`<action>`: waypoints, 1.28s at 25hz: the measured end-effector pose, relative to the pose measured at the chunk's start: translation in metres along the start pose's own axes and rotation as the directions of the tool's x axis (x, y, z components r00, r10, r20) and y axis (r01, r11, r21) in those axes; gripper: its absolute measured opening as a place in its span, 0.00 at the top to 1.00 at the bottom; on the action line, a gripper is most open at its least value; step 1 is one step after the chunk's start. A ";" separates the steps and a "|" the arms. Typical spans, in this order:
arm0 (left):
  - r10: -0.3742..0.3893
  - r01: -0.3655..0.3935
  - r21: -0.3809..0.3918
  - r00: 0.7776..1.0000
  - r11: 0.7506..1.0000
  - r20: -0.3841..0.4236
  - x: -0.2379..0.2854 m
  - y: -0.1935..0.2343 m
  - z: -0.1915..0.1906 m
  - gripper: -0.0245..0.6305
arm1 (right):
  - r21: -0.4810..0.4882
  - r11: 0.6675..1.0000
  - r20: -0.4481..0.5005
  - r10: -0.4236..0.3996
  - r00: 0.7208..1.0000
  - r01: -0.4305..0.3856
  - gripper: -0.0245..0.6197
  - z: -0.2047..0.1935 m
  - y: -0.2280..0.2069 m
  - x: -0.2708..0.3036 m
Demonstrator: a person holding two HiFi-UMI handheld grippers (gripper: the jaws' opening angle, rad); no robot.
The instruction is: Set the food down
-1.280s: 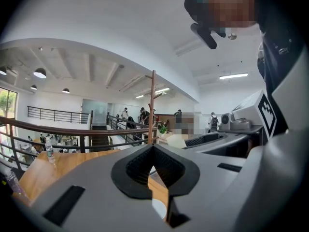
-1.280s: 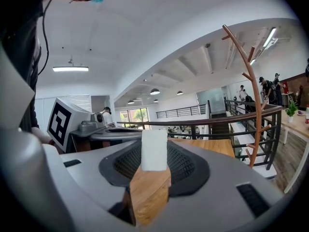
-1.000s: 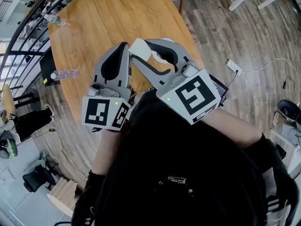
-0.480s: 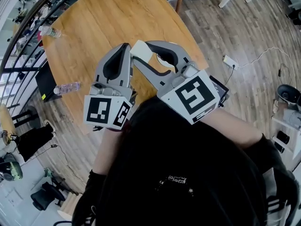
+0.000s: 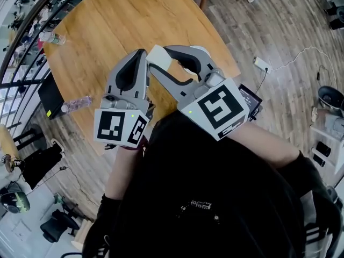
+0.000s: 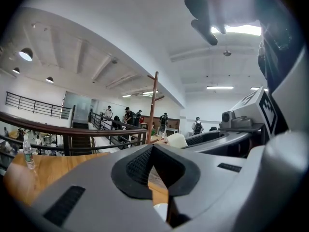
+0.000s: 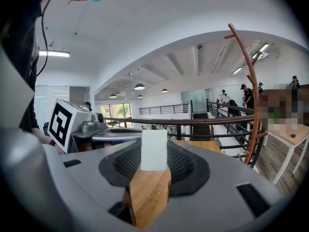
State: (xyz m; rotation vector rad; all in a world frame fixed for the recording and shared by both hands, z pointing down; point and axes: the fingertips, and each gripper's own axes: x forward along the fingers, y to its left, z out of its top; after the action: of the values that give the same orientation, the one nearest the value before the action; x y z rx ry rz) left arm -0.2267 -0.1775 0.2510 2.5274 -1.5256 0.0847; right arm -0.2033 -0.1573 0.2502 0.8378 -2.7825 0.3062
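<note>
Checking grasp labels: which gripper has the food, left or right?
The right gripper: a white block is pinched between its jaws. The left gripper has its jaws together, with nothing between them.

what the views keep out of sight
in the head view the person's dark top (image 5: 215,198) fills 4 to 8 o'clock and covers the near edge of the table (image 5: 123,20), whose far edge is cut off at 12 o'clock. what food the white block (image 7: 154,150) is cannot be told. in the left gripper view a pale thing (image 6: 161,210) at 6 o'clock is half hidden behind the left gripper (image 6: 153,151); the people (image 6: 128,116) at 10 o'clock are too small to make out.
</note>
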 end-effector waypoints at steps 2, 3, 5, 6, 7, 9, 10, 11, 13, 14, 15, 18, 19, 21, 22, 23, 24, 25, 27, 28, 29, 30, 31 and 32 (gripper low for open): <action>0.005 -0.005 -0.003 1.000 1.000 -0.003 0.010 -0.001 0.001 0.96 | 0.009 1.000 0.003 0.002 1.000 -0.002 0.70 0.002 -0.011 0.000; 0.008 -0.008 -0.007 1.000 1.000 -0.005 0.015 -0.002 0.002 0.96 | 0.009 1.000 0.005 0.004 1.000 -0.004 0.70 0.003 -0.016 0.000; 0.015 -0.015 -0.011 1.000 1.000 -0.011 0.021 -0.001 0.004 0.96 | 0.011 1.000 0.001 0.011 1.000 -0.011 0.70 0.005 -0.022 0.001; 0.019 -0.019 -0.010 1.000 1.000 -0.014 0.023 0.000 0.005 0.96 | 0.015 1.000 -0.004 0.016 1.000 -0.016 0.70 0.005 -0.025 0.003; 0.023 -0.023 -0.008 1.000 1.000 -0.017 0.026 0.002 0.005 0.96 | 0.019 1.000 -0.007 0.021 1.000 -0.021 0.70 0.006 -0.027 0.005; 0.030 -0.030 -0.006 0.999 1.000 -0.022 0.030 0.006 0.006 0.96 | 0.024 0.999 -0.004 0.029 1.000 -0.029 0.70 0.007 -0.031 0.009; 0.032 -0.032 -0.009 0.999 0.999 -0.026 0.031 0.007 0.005 0.96 | 0.024 0.999 -0.003 0.032 0.999 -0.032 0.70 0.008 -0.031 0.010; 0.032 -0.033 -0.012 0.999 0.999 -0.031 0.031 0.008 0.005 0.96 | 0.027 0.999 -0.006 0.034 0.999 -0.033 0.70 0.007 -0.032 0.012; 0.033 -0.033 -0.018 0.999 0.999 -0.041 0.034 0.010 0.003 0.96 | 0.036 0.999 -0.016 0.040 0.999 -0.040 0.70 0.005 -0.034 0.014; 0.032 -0.033 -0.020 0.998 0.999 -0.048 0.035 0.012 0.001 0.96 | 0.040 0.998 -0.020 0.044 0.999 -0.043 0.70 0.004 -0.036 0.016; 0.031 -0.032 -0.024 0.998 0.999 -0.055 0.038 0.013 -0.001 0.96 | 0.044 0.998 -0.023 0.046 0.999 -0.045 0.70 0.003 -0.038 0.017; 0.016 -0.019 -0.039 0.996 0.999 -0.083 0.045 0.015 -0.010 0.96 | 0.062 0.997 -0.038 0.046 0.998 -0.044 0.70 -0.003 -0.043 0.020; 0.011 -0.015 -0.043 0.996 0.999 -0.093 0.047 0.015 -0.013 0.96 | 0.066 0.997 -0.045 0.046 0.998 -0.043 0.70 -0.006 -0.044 0.021; 0.008 -0.013 -0.047 0.994 0.999 -0.109 0.047 0.016 -0.020 0.96 | 0.078 0.996 -0.058 0.048 0.997 -0.043 0.70 -0.012 -0.044 0.023; 0.007 -0.013 -0.053 0.993 0.998 -0.114 0.047 0.016 -0.023 0.96 | 0.085 0.995 -0.063 0.049 0.997 -0.044 0.70 -0.014 -0.044 0.023; 0.006 -0.013 -0.062 0.993 0.998 -0.118 0.046 0.016 -0.026 0.96 | 0.091 0.995 -0.068 0.049 0.996 -0.043 0.70 -0.017 -0.044 0.023; 0.003 -0.012 -0.073 0.993 0.997 -0.121 0.047 0.016 -0.028 0.96 | 0.095 0.995 -0.071 0.049 0.996 -0.042 0.70 -0.019 -0.045 0.023; 0.001 -0.011 -0.083 0.993 0.996 -0.122 0.048 0.015 -0.031 0.96 | 0.098 0.994 -0.074 0.047 0.996 -0.040 0.70 -0.021 -0.046 0.023; -0.002 -0.010 -0.099 0.992 0.995 -0.126 0.050 0.013 -0.036 0.96 | 0.106 0.994 -0.082 0.043 0.996 -0.034 0.70 -0.026 -0.049 0.023; -0.002 -0.012 -0.104 0.992 0.995 -0.128 0.051 0.012 -0.039 0.96 | 0.110 0.993 -0.086 0.041 0.996 -0.031 0.70 -0.028 -0.050 0.022; -0.001 -0.013 -0.108 0.991 0.994 -0.130 0.051 0.011 -0.041 0.96 | 0.114 0.993 -0.089 0.039 0.995 -0.028 0.70 -0.030 -0.051 0.022; 0.000 -0.015 -0.112 0.991 0.994 -0.132 0.051 0.011 -0.043 0.96 | 0.117 0.993 -0.092 0.037 0.995 -0.026 0.70 -0.032 -0.052 0.022; 0.001 -0.016 -0.115 0.991 0.993 -0.133 0.052 0.010 -0.045 0.96 | 0.118 0.993 -0.096 0.035 0.995 -0.024 0.70 -0.034 -0.053 0.022; 0.001 -0.017 -0.117 0.991 0.993 -0.136 0.052 0.011 -0.047 0.96 | 0.120 0.993 -0.100 0.034 0.994 -0.022 0.70 -0.036 -0.053 0.022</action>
State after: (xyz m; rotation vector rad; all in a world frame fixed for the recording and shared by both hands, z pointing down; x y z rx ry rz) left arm -0.2095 -0.2187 0.3061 2.3715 -1.4461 0.1592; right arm -0.1866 -0.2027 0.2975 0.7867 -2.7050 0.5092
